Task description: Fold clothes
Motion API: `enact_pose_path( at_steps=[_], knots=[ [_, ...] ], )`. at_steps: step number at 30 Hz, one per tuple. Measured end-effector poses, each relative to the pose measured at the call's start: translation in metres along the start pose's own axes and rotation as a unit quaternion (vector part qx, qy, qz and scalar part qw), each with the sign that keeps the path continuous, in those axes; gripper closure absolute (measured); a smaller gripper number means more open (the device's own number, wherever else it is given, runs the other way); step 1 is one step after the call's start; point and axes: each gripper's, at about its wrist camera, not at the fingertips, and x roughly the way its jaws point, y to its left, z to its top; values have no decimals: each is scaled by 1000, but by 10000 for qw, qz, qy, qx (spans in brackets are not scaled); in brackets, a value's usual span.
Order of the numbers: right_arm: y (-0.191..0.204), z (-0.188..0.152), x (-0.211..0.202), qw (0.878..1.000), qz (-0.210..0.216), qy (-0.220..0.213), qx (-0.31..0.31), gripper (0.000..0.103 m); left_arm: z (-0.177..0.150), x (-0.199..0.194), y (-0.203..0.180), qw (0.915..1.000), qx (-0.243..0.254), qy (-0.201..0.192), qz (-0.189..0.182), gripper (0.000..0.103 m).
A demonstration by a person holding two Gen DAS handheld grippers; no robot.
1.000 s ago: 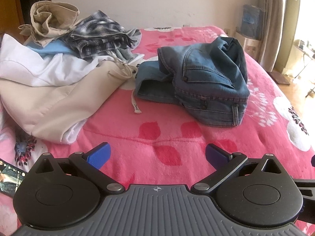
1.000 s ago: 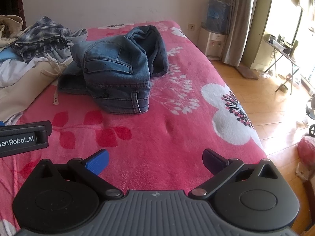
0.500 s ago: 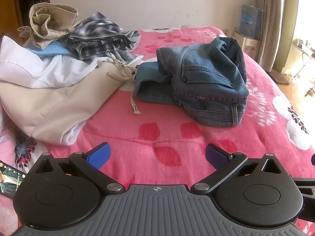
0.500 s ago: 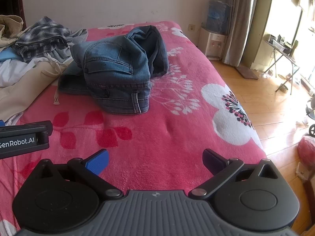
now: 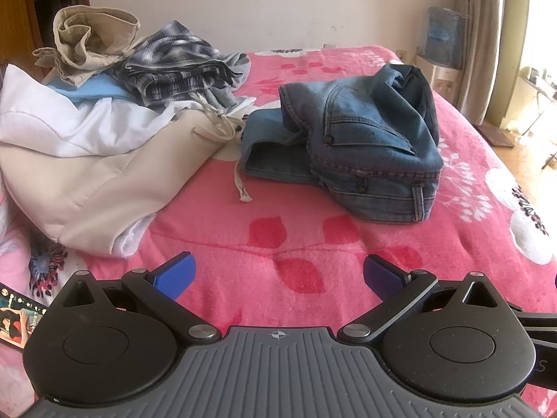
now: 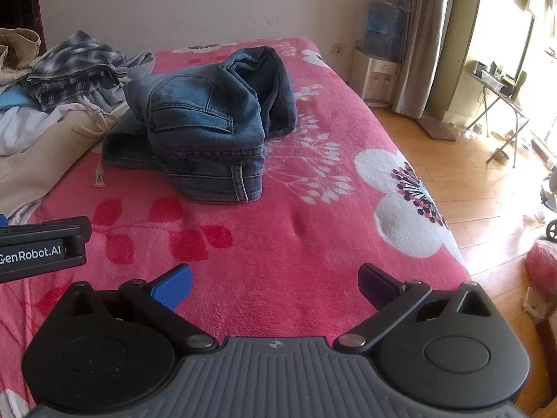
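A folded pair of blue jeans lies in a thick bundle on the pink flowered blanket. To its left is a loose heap of clothes: a beige garment, white cloth, a plaid shirt and crumpled khaki trousers. My left gripper is open over bare blanket, well short of the jeans. My right gripper is open too, nothing between its fingers. The left gripper's body shows at the right wrist view's left edge.
The bed's right edge drops to a wooden floor. A water dispenser and curtain stand by the far wall, a folding table near the window. A phone lies at the blanket's lower left.
The left wrist view has crept slightly forward and down, so the jeans and heap sit marginally lower. Both grippers stay open; no cloth has moved.
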Motion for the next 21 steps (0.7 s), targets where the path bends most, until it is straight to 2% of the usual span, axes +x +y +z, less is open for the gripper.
enact_pose_path(
  at_steps=[14, 21],
  knots=[
    [-2, -1, 3, 10000, -17, 16, 19, 0, -2, 6, -2, 10000, -39, -21, 17, 0],
    [-4, -2, 7, 9999, 42, -111, 33, 0, -2, 7, -7, 9992, -8, -388, 23, 0]
  ],
)
